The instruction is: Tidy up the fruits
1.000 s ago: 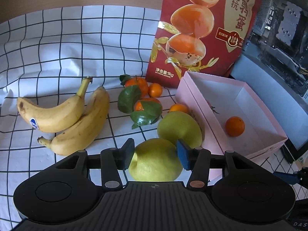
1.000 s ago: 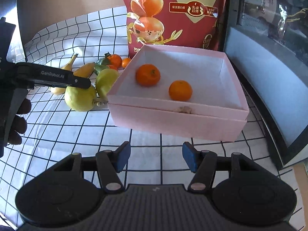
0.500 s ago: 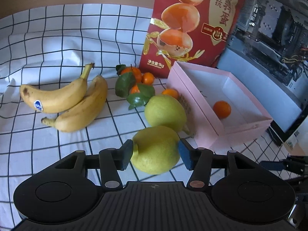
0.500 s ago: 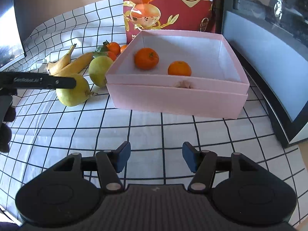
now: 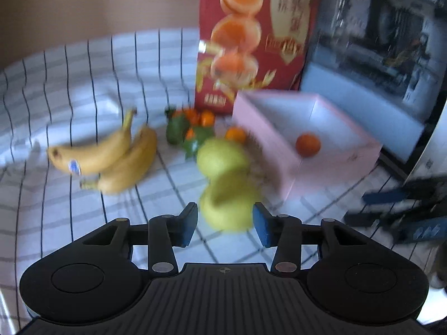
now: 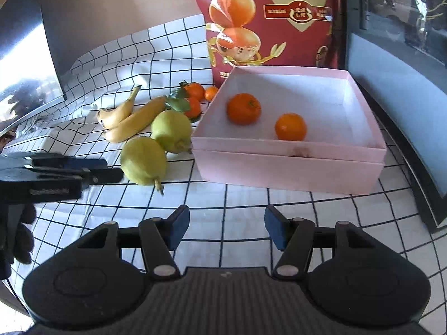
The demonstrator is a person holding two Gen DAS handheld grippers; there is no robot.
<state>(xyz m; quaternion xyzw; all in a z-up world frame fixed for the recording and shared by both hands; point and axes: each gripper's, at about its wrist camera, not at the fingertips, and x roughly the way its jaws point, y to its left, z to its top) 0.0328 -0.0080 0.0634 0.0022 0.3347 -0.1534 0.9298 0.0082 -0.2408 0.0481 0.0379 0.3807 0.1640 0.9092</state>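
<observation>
Two yellow-green pears lie left of the pink box [image 6: 290,164]: the near pear [image 6: 144,159] and the far pear [image 6: 171,131]. The box holds two tangerines [image 6: 243,108] [image 6: 290,126]. Two bananas [image 6: 131,117] and several tangerines with leaves [image 6: 192,99] lie behind the pears. My left gripper [image 5: 225,224] is open, its pads just short of the near pear [image 5: 229,206], not touching it; this view is blurred. It also shows in the right wrist view [image 6: 103,171]. My right gripper [image 6: 226,227] is open and empty in front of the box.
A red snack bag [image 6: 268,19] stands behind the box. A dark appliance with a glass front [image 6: 396,64] stands to the right of the box. The checked cloth [image 6: 245,203] covers the table. A dark panel [image 6: 25,55] stands at the far left.
My left gripper has pulled back from the near pear, which now lies on the cloth beyond the fingertips. The right gripper has backed off and shifted, still open.
</observation>
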